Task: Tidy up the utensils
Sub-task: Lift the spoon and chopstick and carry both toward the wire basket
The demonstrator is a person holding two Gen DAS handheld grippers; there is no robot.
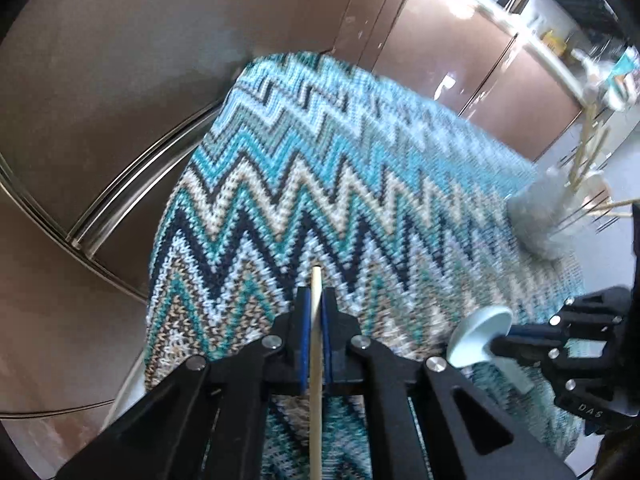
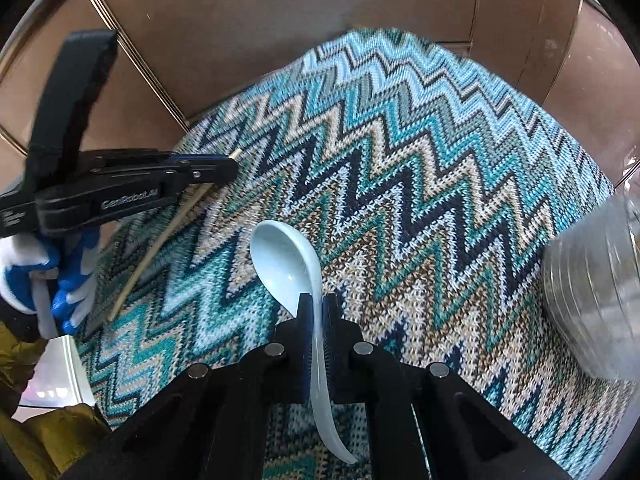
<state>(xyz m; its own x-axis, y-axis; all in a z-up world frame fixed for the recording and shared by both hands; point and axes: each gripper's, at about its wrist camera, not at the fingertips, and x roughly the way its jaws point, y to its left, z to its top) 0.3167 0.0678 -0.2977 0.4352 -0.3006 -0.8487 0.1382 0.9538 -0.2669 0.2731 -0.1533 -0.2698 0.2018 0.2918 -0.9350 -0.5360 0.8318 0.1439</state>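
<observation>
Chopstick | light, stiff, left claw clamped near its tip | soup spoon glazed, slippery, right claw pinching handle

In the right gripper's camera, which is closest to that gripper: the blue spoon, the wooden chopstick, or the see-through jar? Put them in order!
1. Spoon: clamped in the right gripper, so nearest.
2. Clear jar: standing at the right edge of the zigzag cloth.
3. Chopstick: far left, held by the left gripper.
Jar and chopstick are nearly too close to call.
</observation>
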